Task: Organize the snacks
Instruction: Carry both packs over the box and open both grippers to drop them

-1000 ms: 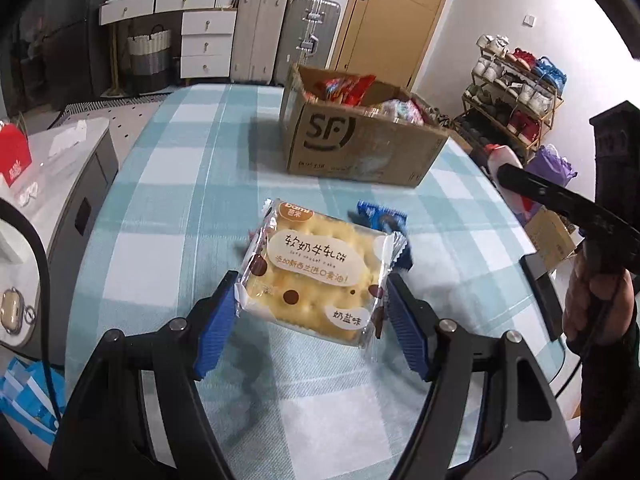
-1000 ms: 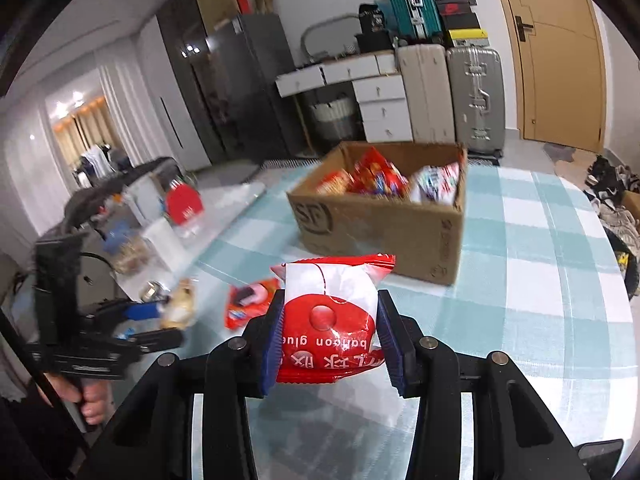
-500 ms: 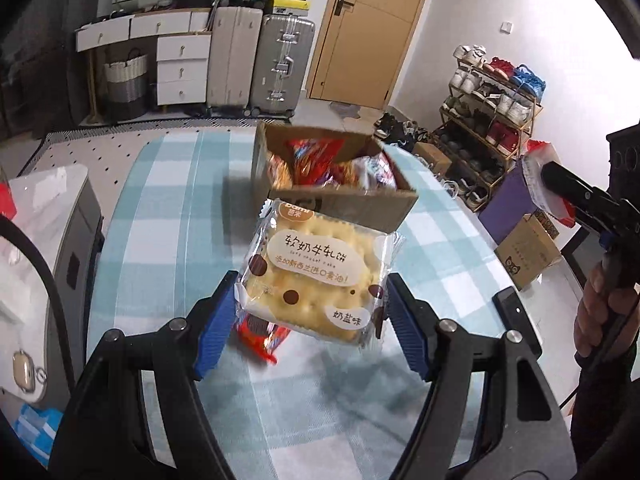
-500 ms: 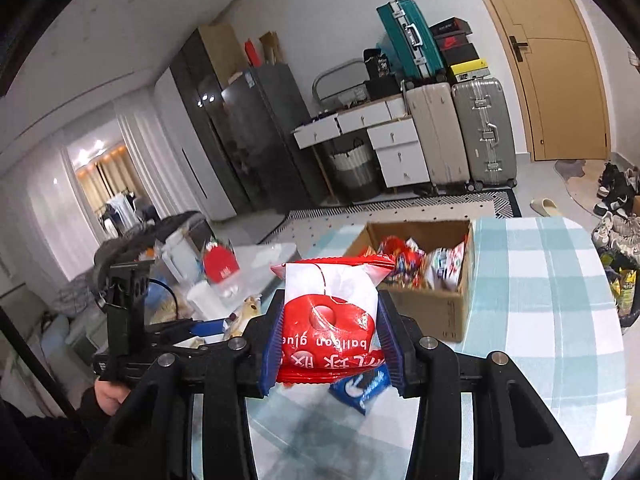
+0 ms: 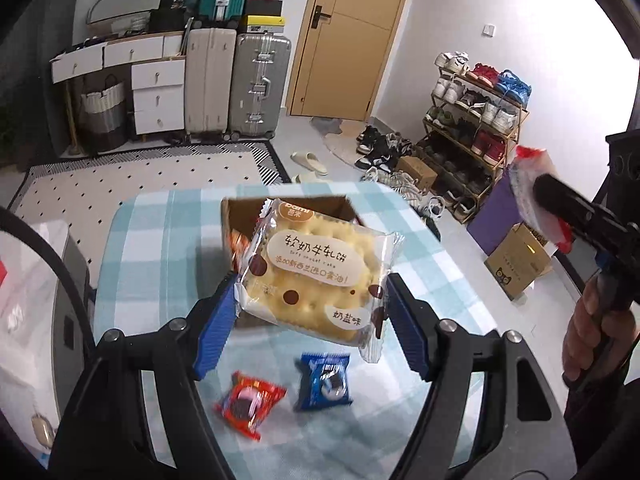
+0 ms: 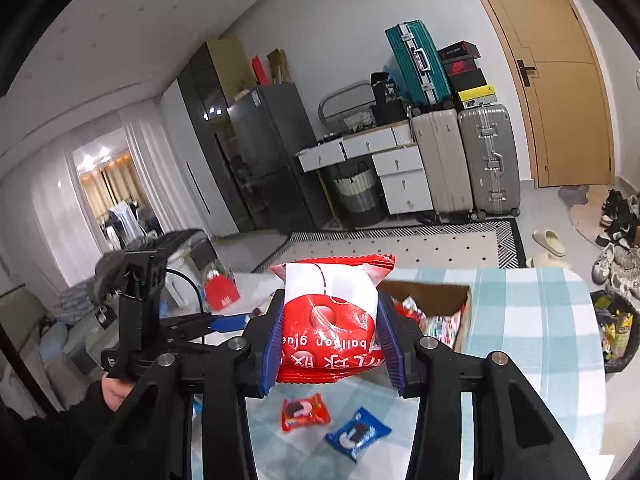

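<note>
Snacks: left view only shows cracker pack (image 5: 316,280); right view, red bag (image 6: 330,320)

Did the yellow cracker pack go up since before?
Yes. The yellow cracker pack, pinched in the left gripper, went up. Earlier it lay low on the checked table before the cardboard box; now it hangs above both.

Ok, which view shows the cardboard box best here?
The right wrist view: the cardboard box shows its open top, right of the red pack in the right gripper. In the left wrist view, the cracker pack in the left gripper hides most of it.
</note>
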A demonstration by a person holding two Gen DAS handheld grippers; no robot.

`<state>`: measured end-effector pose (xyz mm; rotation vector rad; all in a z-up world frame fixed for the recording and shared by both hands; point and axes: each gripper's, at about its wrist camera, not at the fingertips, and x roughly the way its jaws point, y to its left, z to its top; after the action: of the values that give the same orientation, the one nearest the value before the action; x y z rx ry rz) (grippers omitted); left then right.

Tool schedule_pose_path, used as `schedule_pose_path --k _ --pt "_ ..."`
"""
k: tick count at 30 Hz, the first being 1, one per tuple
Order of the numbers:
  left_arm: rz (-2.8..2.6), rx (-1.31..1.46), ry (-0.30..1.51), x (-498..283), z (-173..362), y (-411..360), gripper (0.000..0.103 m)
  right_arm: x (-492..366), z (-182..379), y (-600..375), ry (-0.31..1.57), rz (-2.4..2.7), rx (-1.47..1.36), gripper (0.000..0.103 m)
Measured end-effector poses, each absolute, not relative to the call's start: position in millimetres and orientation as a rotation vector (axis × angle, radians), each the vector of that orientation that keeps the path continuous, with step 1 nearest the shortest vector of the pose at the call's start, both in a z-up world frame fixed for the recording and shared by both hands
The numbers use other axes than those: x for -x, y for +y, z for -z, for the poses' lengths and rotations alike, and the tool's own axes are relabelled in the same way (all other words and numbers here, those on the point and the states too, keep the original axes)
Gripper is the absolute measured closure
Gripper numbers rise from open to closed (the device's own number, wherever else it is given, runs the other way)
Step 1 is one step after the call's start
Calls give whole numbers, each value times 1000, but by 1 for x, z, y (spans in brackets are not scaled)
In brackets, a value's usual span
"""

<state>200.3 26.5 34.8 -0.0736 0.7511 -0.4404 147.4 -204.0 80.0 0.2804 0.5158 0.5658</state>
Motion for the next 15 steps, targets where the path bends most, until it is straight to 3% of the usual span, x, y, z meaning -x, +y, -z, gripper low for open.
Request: schedule_pose_path --k 7,15 --pt "438 34 729 -239 -70 -3 33 -193 -94 -212 542 -540 -315 60" --pt "454 63 790 -305 -75 -24 33 -267 -89 -227 609 -480 -374 60"
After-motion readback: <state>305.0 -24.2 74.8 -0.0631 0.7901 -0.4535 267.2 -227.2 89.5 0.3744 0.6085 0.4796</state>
